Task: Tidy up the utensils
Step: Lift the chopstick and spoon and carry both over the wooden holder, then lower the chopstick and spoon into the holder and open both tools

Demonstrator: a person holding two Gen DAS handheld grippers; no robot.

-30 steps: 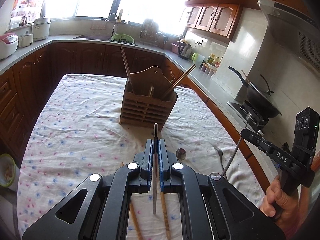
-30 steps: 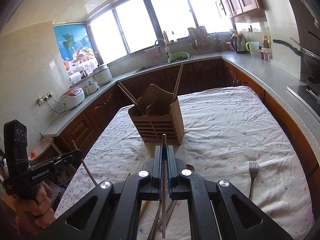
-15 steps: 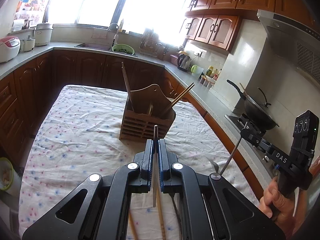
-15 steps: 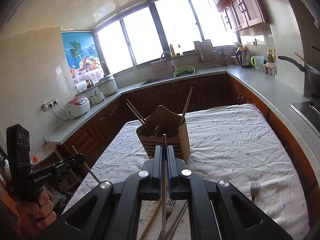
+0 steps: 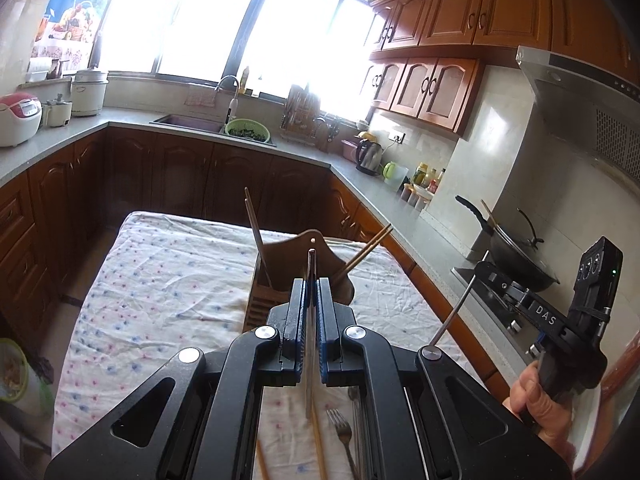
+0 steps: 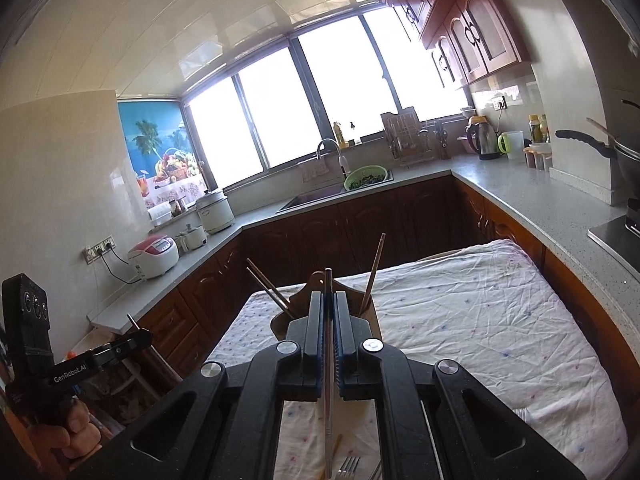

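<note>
1. Two thin metal chopsticks: left gripper [image 5: 312, 280] pinches one chopstick [image 5: 309, 360], right gripper [image 6: 329, 308] another [image 6: 329, 400].
2. Both hang above the wooden holder [image 5: 264, 300]; light, stiff, slippery, best gripped mid-shaft.

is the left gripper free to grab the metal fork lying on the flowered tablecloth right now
Probably not yet. The left gripper is shut on a thin metal utensil, and the metal fork lies on the flowered tablecloth below its body, so it would need to unload first.
</note>
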